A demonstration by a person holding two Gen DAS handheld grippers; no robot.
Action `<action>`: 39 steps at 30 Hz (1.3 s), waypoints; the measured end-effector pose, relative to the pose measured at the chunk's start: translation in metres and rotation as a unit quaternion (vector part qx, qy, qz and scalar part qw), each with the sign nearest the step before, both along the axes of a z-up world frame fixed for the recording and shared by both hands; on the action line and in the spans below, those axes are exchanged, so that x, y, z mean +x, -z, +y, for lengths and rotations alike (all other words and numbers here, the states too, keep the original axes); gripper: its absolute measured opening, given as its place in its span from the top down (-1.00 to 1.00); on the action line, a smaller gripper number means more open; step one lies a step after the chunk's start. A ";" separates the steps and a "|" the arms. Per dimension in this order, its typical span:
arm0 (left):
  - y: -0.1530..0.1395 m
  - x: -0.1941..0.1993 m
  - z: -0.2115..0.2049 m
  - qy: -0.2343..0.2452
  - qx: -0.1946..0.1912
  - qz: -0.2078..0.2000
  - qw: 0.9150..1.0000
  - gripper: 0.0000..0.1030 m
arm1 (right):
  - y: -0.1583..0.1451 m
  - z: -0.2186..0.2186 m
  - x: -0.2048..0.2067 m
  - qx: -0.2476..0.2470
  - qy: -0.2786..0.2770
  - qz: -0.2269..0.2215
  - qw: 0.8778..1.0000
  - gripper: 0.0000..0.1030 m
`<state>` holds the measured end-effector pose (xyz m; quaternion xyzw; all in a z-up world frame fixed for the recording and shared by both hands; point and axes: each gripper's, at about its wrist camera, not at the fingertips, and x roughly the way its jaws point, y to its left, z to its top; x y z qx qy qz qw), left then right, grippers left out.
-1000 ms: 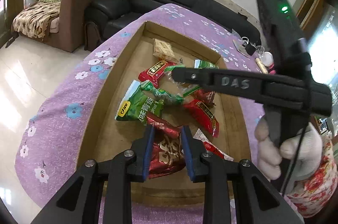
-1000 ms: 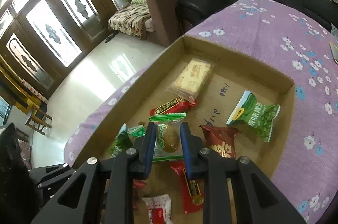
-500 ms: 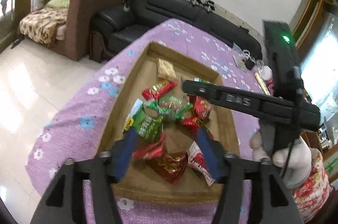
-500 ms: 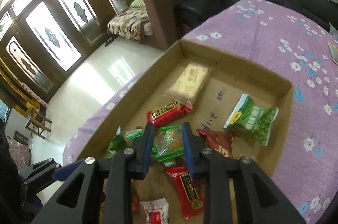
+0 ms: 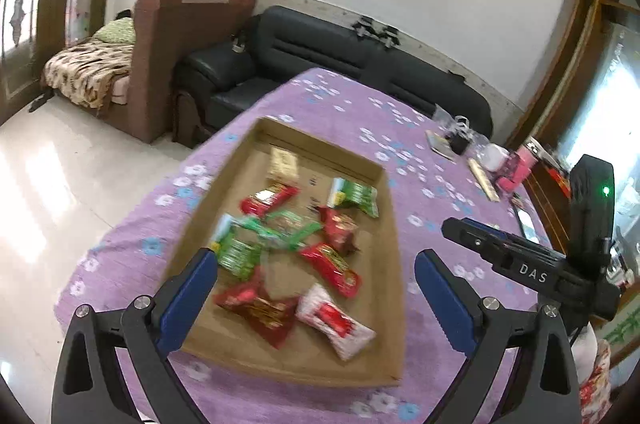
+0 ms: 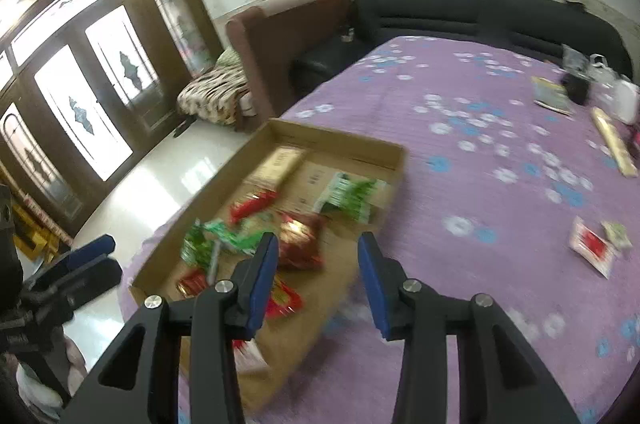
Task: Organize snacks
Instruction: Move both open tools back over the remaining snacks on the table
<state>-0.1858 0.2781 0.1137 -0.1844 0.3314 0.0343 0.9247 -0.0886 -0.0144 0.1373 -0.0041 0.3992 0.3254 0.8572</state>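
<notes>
Both my hand-held grippers let go and backed off since a second ago: left hand-held gripper (image 5: 316, 288) and right hand-held gripper (image 6: 318, 282) now gape, empty. Crinkly foil snack packets (image 5: 328, 264) lie piled in the shallow cardboard tray (image 5: 390, 220) on the purple flowered table (image 6: 480, 159), two strays (image 6: 592, 248) at 3 o'clock. Light, slippery stuff, so I'd pinch a sealed edge.

Snack packets (image 5: 288, 244) crowd the cardboard tray (image 5: 394, 264); purple tablecloth (image 6: 460, 224) beside lies open

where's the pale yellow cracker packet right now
In the left wrist view, the pale yellow cracker packet lies in the cardboard tray's far left corner, just beyond the long red snack packet.
</notes>
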 end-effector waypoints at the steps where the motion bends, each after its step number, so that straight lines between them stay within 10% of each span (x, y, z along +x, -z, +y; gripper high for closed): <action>1: -0.002 0.000 -0.006 0.004 0.002 -0.001 1.000 -0.94 | 0.000 -0.010 -0.002 0.003 0.007 -0.001 1.000 0.20; 25: -0.004 0.049 -0.122 0.107 0.046 0.040 0.992 -0.99 | 0.026 -0.238 0.012 0.020 0.228 0.030 0.973 0.08; 39: 0.015 0.059 -0.155 0.157 0.051 0.072 0.984 -0.99 | 0.045 -0.236 0.096 0.034 0.213 0.057 0.975 0.08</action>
